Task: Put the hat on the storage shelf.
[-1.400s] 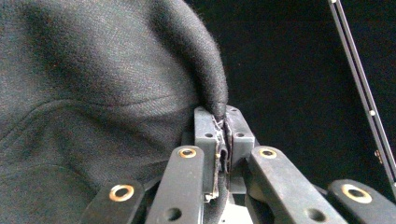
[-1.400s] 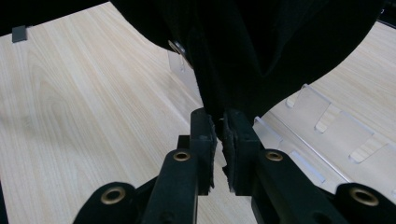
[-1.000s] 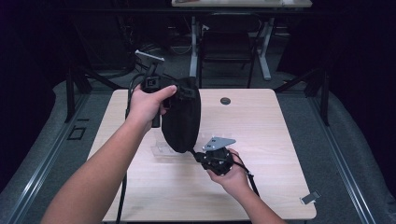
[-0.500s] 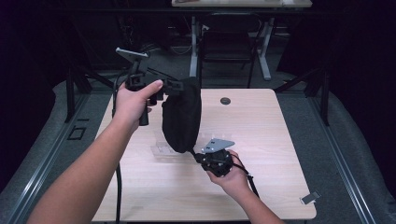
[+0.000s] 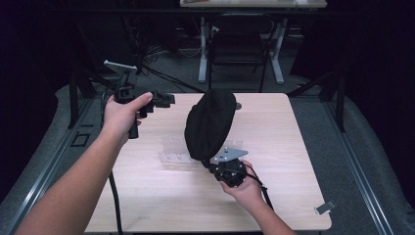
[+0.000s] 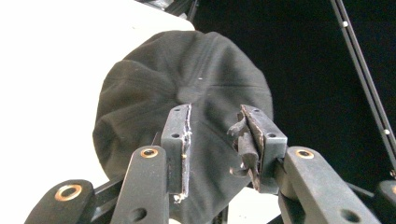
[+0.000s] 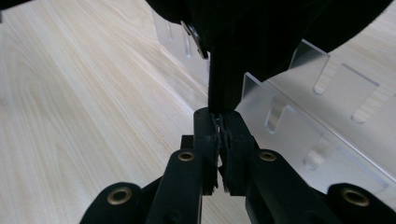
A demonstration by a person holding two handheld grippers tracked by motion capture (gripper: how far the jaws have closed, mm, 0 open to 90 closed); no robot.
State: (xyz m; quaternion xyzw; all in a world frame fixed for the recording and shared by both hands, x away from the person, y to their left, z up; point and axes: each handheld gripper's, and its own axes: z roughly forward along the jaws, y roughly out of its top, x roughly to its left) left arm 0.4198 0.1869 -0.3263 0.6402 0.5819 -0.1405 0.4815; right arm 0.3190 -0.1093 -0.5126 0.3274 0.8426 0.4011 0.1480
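A: Where is the black cap (image 5: 210,125) sitting right now?

B: It is hanging in the air above the wooden table (image 5: 274,196), just over a clear acrylic stand (image 5: 172,151). The right gripper (image 5: 215,165) is pinching it from below — in the right gripper view the jaws are clamped tight on a narrow strip of the cap's fabric, beside a small metal buckle (image 7: 195,41), so that looks like the back strap.

A: And the left gripper (image 5: 164,100)?

B: It is standing off to the cap's left, over the table's far left corner, well apart from the cap. Its jaws have just been opening, and in the left gripper view they are gaping with nothing pressed between the pads (image 6: 180,140); the crown of the cap is only showing beyond them.

A: So one gripper is carrying the whole thing. What is the careful way to go on?

B: I'd judge the person is getting ready to seat the cap on the stand. The right gripper should be keeping its pinch firm, because a thin strap is slipping easily under the cap's weight. The left one is free to come back in — best taking the crown or brim lightly to steady the sway, not crushing the shape.

A: Any risk?

B: The stand is light and clear, so a swinging cap is likely to nudge it. Lowering slowly and straight is the safer course.
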